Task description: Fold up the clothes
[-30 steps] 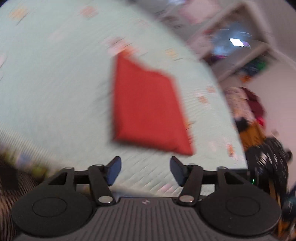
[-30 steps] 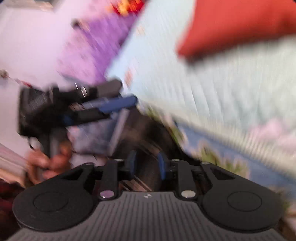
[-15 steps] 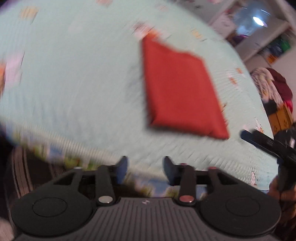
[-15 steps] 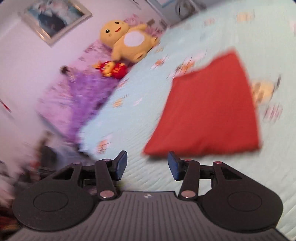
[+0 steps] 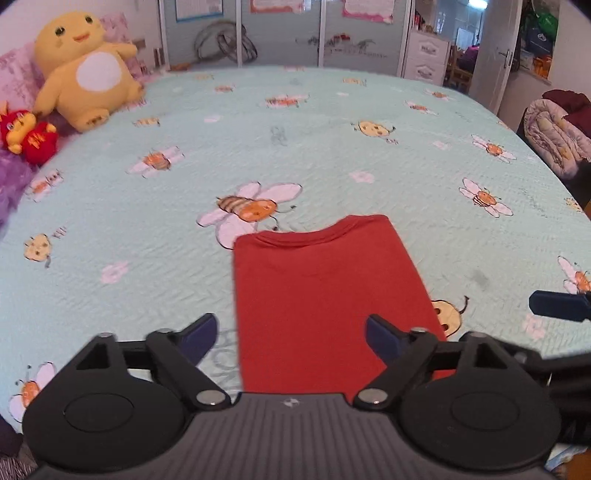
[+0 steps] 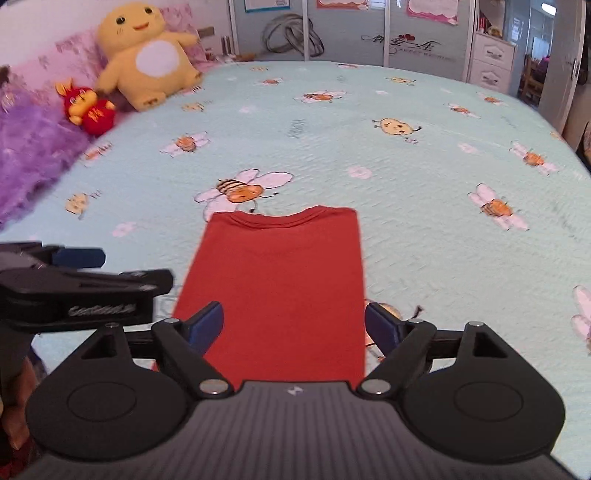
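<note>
Closest to me, the left gripper [image 5: 290,334] hangs just above the near edge of the bed, its blue-padded jaws spread wide and holding nothing. The right gripper [image 6: 293,321] is level with it, just beside it, jaws likewise wide apart and empty; from the left camera one of its blue fingertips [image 5: 559,305] pokes in at the right edge.

Directly ahead of both lies the red knit T-shirt folded into a long flat rectangle [image 5: 317,295], smooth on the pale mint quilted bedspread printed with cartoon bees and flowers [image 5: 332,147]. Its near end sits close to the bed's edge under the grippers, and its ribbed neckline points away towards the far side, just touching a large printed bee. Neither gripper is in contact with the cloth.

Further back on the left, by the purple fluffy pillow [image 6: 33,147], a small red and yellow stuffed toy [image 6: 88,109] rests beside a big yellow plush animal with a white belly [image 6: 147,55]. Behind the bed stands a grey wardrobe with pink posters on its doors [image 5: 280,33].
</note>
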`<state>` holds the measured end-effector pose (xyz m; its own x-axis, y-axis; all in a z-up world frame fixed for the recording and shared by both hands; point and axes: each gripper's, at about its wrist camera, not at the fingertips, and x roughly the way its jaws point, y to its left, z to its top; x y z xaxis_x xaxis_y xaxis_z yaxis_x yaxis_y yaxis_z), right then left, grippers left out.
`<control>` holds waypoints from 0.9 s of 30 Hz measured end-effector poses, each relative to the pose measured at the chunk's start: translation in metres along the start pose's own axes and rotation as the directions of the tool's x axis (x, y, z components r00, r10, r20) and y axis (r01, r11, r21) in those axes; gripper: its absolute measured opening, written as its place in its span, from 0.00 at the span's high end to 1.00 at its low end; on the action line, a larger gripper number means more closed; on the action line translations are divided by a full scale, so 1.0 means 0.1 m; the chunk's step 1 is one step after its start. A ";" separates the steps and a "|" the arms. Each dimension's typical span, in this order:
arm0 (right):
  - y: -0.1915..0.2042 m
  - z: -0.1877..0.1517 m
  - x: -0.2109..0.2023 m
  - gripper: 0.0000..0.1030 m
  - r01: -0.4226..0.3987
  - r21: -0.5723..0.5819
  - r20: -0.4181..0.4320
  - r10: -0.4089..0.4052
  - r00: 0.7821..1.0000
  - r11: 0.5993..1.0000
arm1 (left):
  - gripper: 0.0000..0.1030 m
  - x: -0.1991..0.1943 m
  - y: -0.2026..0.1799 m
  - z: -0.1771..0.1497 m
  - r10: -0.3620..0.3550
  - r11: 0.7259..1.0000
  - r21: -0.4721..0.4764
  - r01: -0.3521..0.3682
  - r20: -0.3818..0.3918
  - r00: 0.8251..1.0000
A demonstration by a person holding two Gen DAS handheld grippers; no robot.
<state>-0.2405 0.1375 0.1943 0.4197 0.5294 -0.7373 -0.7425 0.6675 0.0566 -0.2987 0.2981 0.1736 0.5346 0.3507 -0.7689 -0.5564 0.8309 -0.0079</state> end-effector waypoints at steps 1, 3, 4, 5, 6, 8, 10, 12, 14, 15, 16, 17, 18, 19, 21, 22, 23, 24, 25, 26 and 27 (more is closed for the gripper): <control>0.02 0.03 -0.01 0.19 0.014 -0.006 -0.003 -0.014 1.000 1.000 | 0.03 -0.01 0.02 0.04 0.007 1.000 -0.008 -0.007 -0.028 1.000; 0.04 0.07 0.00 0.19 0.009 0.002 -0.011 -0.009 1.000 1.000 | 0.00 -0.05 0.06 0.04 0.014 1.000 -0.019 -0.016 -0.075 0.997; 0.05 0.09 0.01 0.19 0.007 0.006 -0.015 -0.007 1.000 1.000 | 0.00 -0.06 0.08 0.04 0.013 1.000 -0.024 -0.015 -0.088 0.996; 0.06 0.12 0.02 0.19 0.004 0.010 -0.020 -0.004 1.000 1.000 | 0.00 -0.07 0.09 0.03 0.012 0.999 -0.029 -0.015 -0.101 0.995; 0.08 0.14 0.01 0.19 0.001 0.016 -0.030 0.000 1.000 1.000 | 0.00 -0.09 0.10 0.01 0.010 0.999 -0.036 -0.014 -0.110 0.994; 0.08 0.16 0.03 0.19 -0.003 0.021 -0.067 0.004 0.998 1.000 | 0.00 -0.11 0.13 -0.02 0.017 0.999 -0.043 -0.022 -0.118 0.993; 0.11 0.19 0.02 0.19 0.015 0.019 -0.115 -0.013 0.993 1.000 | 0.00 -0.14 0.14 -0.03 0.036 0.998 -0.043 -0.041 -0.116 0.993; 0.14 0.23 0.09 0.19 0.038 0.002 -0.152 -0.037 0.988 0.999 | 0.00 -0.17 0.15 -0.04 0.055 0.997 -0.043 -0.061 -0.113 0.992; 0.16 0.23 0.12 0.19 0.047 -0.003 -0.157 -0.047 0.987 0.999 | 0.00 -0.20 0.16 -0.05 0.075 0.996 -0.043 -0.080 -0.110 0.991; 0.17 0.23 0.12 0.19 0.043 0.003 -0.146 -0.042 0.988 0.999 | 0.00 -0.22 0.17 -0.06 0.085 0.995 -0.043 -0.090 -0.109 0.990; 0.17 0.23 0.11 0.19 0.039 0.007 -0.140 -0.037 0.989 0.999 | 0.00 -0.23 0.18 -0.07 0.094 0.994 -0.044 -0.099 -0.108 0.990; 0.17 0.23 0.11 0.19 0.034 0.012 -0.134 -0.032 0.990 0.999 | 0.00 -0.25 0.18 -0.07 0.104 0.993 -0.044 -0.109 -0.107 0.989; 0.17 0.23 0.11 0.19 0.030 0.018 -0.133 -0.027 0.991 0.999 | 0.00 -0.25 0.19 -0.07 0.108 0.992 -0.048 -0.113 -0.110 0.988; 0.17 0.23 0.10 0.19 0.026 0.024 -0.133 -0.023 0.991 0.999 | 0.00 -0.26 0.18 -0.07 0.116 0.992 -0.043 -0.122 -0.113 0.987; 0.19 0.23 0.09 0.19 0.027 0.027 -0.132 -0.023 0.991 0.999 | 0.00 -0.28 0.17 -0.07 0.130 0.990 -0.032 -0.135 -0.115 0.985; 0.19 0.23 0.09 0.19 0.028 0.027 -0.132 -0.024 0.991 0.999 | 0.00 -0.28 0.17 -0.08 0.135 0.990 -0.027 -0.139 -0.115 0.984; 0.18 0.23 0.08 0.19 0.029 0.027 -0.132 -0.025 0.991 0.999 | 0.00 -0.29 0.16 -0.08 0.139 0.990 -0.022 -0.142 -0.114 0.984; 0.17 0.22 0.08 0.19 0.029 0.028 -0.131 -0.025 0.991 0.999 | 0.00 -0.30 0.16 -0.09 0.144 0.989 -0.017 -0.146 -0.113 0.983; 0.17 0.22 0.09 0.19 0.028 0.030 -0.134 -0.024 0.991 0.999 | 0.00 -0.29 0.16 -0.10 0.141 0.989 -0.018 -0.145 -0.123 0.982; 0.16 0.21 0.09 0.19 0.027 0.034 -0.139 -0.022 0.990 0.999 | 0.00 -0.28 0.16 -0.11 0.139 0.990 -0.019 -0.142 -0.133 0.981; 0.15 0.19 0.09 0.19 0.025 0.039 -0.144 -0.019 0.989 0.999 | 0.00 -0.27 0.16 -0.12 0.136 0.990 -0.021 -0.140 -0.144 0.980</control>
<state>-0.2377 0.1630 0.2013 0.3542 0.4353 -0.8277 -0.7111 0.7002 0.0640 -0.3293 0.2965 0.1862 0.3569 0.3945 -0.8468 -0.6390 0.7643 0.0868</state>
